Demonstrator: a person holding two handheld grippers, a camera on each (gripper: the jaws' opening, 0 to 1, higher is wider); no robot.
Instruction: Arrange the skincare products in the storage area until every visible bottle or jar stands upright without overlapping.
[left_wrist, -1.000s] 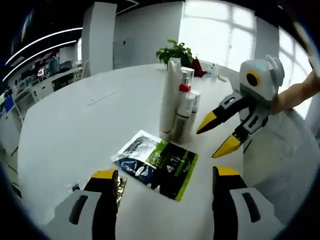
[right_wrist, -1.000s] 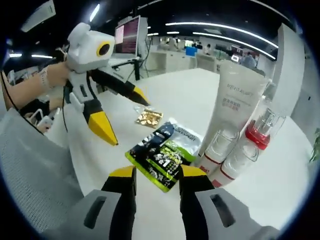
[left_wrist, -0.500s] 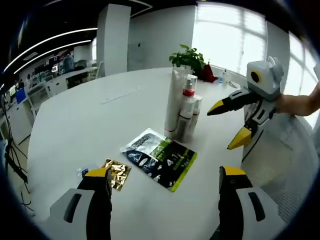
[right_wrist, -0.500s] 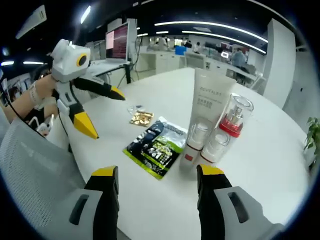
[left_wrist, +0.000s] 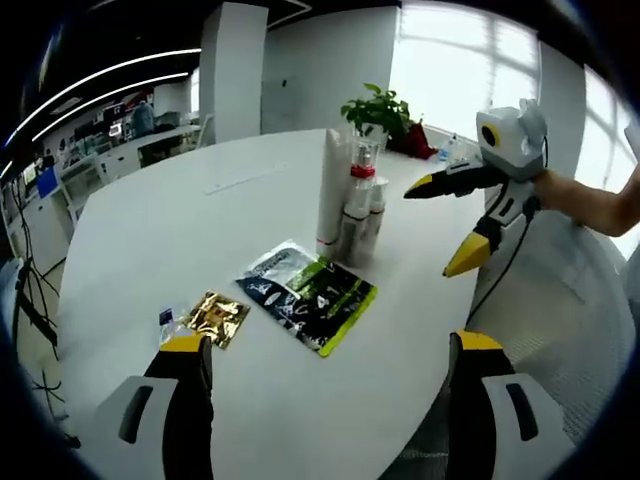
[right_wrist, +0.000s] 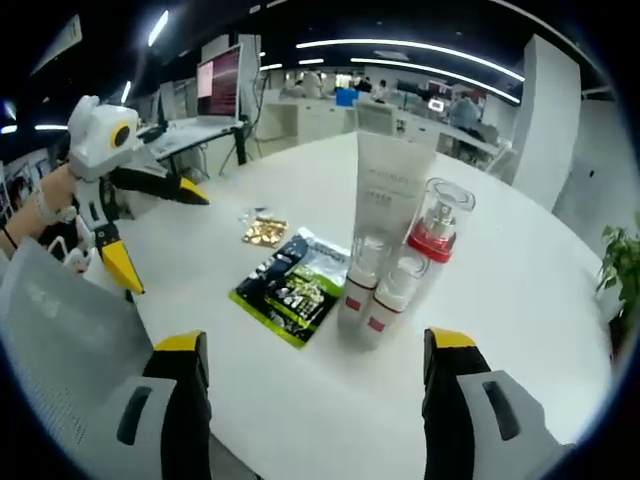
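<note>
The tall white tube (right_wrist: 385, 205), standing far out ahead between the right gripper's fingers (right_wrist: 185, 395), has small grey print near its top, and the dark green packet (right_wrist: 292, 285) beside it has white print, but both are too small to read.

Skincare bottles (left_wrist: 350, 200) stand upright, clustered (touching), beside a flat sachet (left_wrist: 308, 296) on the table (left_wrist: 150, 230).

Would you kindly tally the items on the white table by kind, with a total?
Tall white tubes: 1
Pump bottles with a red collar: 1
Small red-banded bottles: 2
Flat sachets: 2, one green-and-black, one gold
Total: 6
</note>
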